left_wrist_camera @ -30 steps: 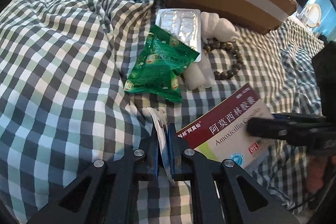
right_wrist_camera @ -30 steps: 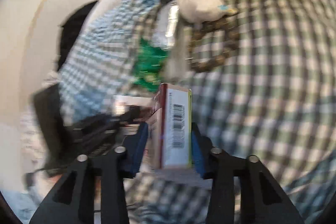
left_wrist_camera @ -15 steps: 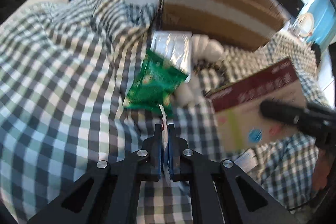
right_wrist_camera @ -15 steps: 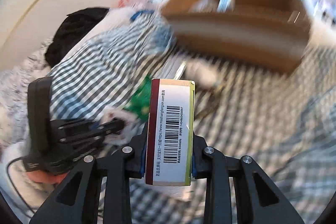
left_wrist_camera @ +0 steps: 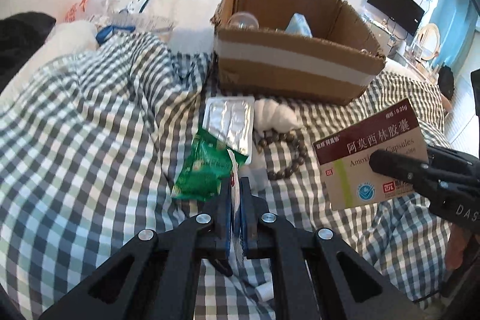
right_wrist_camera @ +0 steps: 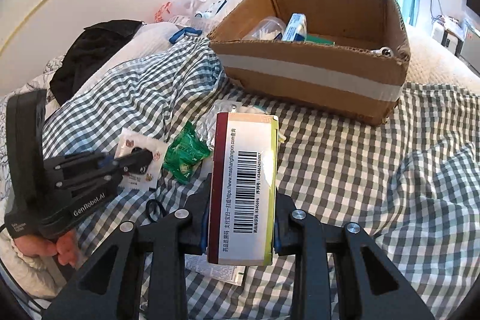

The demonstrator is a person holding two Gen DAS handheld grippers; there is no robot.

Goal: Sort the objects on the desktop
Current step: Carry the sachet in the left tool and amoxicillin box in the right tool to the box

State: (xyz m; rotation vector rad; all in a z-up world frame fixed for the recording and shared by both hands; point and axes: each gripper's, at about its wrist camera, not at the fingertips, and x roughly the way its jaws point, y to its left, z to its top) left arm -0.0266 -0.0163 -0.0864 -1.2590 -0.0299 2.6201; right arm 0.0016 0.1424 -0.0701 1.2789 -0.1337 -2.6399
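Note:
My right gripper (right_wrist_camera: 242,200) is shut on a red and cream amoxicillin box (right_wrist_camera: 243,158), held barcode side up above the checked bedcover (right_wrist_camera: 360,170). The left wrist view shows the same amoxicillin box (left_wrist_camera: 369,164) at the right, in the right gripper (left_wrist_camera: 378,161). My left gripper (left_wrist_camera: 236,185) is shut on a thin white sticker sheet (left_wrist_camera: 232,161), seen edge-on. In the right wrist view that sticker sheet (right_wrist_camera: 135,146) shows small pictures. An open cardboard box (left_wrist_camera: 294,62) with several items inside stands further back. In front of it lie a green sachet (left_wrist_camera: 207,167), a foil blister pack (left_wrist_camera: 229,125) and a bead bracelet (left_wrist_camera: 282,155).
A white rolled cloth (left_wrist_camera: 276,116) lies against the cardboard box's front. A black hair tie (right_wrist_camera: 156,209) and a paper leaflet (right_wrist_camera: 216,269) lie under the grippers. A black garment (right_wrist_camera: 96,50), pillows and plastic bags (right_wrist_camera: 180,5) sit at the bed's far left.
Both grippers have risen off the bedcover with their loads. The amoxicillin box has been lifted and turned upright. Both views now tilt up toward the cardboard box.

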